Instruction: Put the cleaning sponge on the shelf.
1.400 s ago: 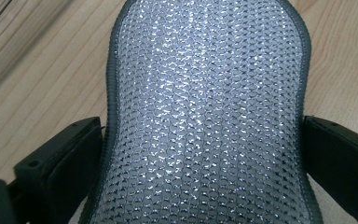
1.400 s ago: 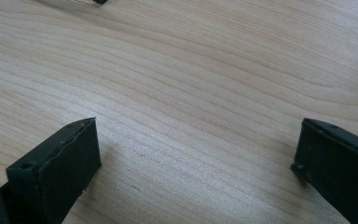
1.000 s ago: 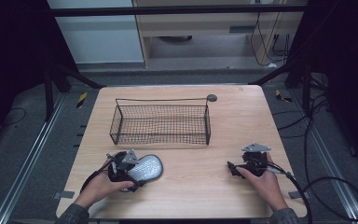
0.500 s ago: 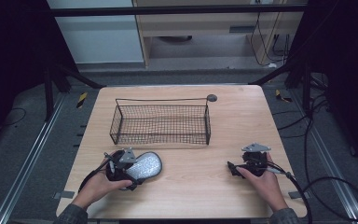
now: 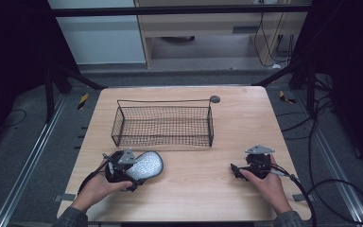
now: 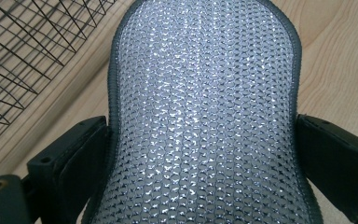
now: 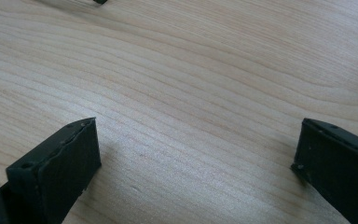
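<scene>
Silver-mesh oval pad point(image 6: 205, 116) clamped between the left claw's point(image 5: 134, 172) jaws.
Pad lies on the table point(image 5: 194, 189), near the wire basket point(image 5: 163, 125); right claw point(image 5: 236, 171) gapes, empty.

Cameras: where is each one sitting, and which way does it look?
High view: above the person's side, looking forward and down at the table, basket and both hands, the left gripper and right gripper.
Left gripper view: rides the left gripper, looking along its fingers at the sparkly pad between them.
Right gripper view: rides the right gripper, looking along its fingers at bare table wood.
Shared: the high and left gripper views both show the pad and basket.
</scene>
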A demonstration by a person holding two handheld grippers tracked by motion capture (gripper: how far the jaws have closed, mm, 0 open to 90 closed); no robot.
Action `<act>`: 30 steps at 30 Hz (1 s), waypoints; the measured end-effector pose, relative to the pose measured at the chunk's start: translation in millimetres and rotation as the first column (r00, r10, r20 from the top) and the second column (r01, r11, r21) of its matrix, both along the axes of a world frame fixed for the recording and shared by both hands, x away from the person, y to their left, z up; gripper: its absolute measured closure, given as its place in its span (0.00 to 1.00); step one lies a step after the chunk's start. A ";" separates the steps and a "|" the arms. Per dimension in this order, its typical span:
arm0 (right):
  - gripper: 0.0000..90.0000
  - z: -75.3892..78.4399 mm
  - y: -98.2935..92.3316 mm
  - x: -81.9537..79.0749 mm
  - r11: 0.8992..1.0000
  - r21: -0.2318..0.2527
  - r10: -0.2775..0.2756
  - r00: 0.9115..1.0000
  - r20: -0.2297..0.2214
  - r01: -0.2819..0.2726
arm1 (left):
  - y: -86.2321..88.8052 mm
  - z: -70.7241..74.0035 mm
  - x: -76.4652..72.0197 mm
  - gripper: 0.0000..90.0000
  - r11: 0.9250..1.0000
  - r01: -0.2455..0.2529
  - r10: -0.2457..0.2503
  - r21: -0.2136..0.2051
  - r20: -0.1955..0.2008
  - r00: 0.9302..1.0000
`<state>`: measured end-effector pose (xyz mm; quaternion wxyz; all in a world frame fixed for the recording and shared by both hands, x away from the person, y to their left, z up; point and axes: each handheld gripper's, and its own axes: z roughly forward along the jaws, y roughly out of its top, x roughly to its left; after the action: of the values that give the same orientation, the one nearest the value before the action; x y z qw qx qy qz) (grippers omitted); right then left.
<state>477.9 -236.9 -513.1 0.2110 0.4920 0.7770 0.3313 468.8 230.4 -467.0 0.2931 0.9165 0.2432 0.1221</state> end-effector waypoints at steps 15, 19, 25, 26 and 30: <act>0.00 0.0 0.0 0.0 1.000 0.000 0.000 1.000 0.000 0.000 | 0.9 18.6 -4.9 0.05 1.000 0.009 -0.008 -0.016 0.072 0.997; 0.00 0.0 0.0 0.0 1.000 0.000 0.000 1.000 0.000 0.000 | -1.0 25.5 -7.0 0.05 1.000 0.019 -0.017 -0.016 0.096 0.995; 0.00 0.0 0.0 0.0 1.000 0.000 0.000 1.000 0.000 0.000 | -3.7 39.8 -8.0 0.05 0.999 0.031 -0.030 -0.010 0.130 0.991; 0.00 0.0 0.0 0.0 1.000 0.000 0.000 1.000 0.000 0.000 | -3.7 39.8 -8.0 0.05 0.999 0.031 -0.030 -0.010 0.130 0.991; 0.00 0.0 0.0 0.0 1.000 0.000 0.000 1.000 0.000 0.000 | -3.5 45.2 -5.5 0.05 0.999 0.035 -0.034 -0.005 0.137 0.990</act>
<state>477.9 -236.9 -513.1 0.2110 0.4920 0.7770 0.3313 463.3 226.9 -421.8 0.3145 0.9089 0.2071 0.1789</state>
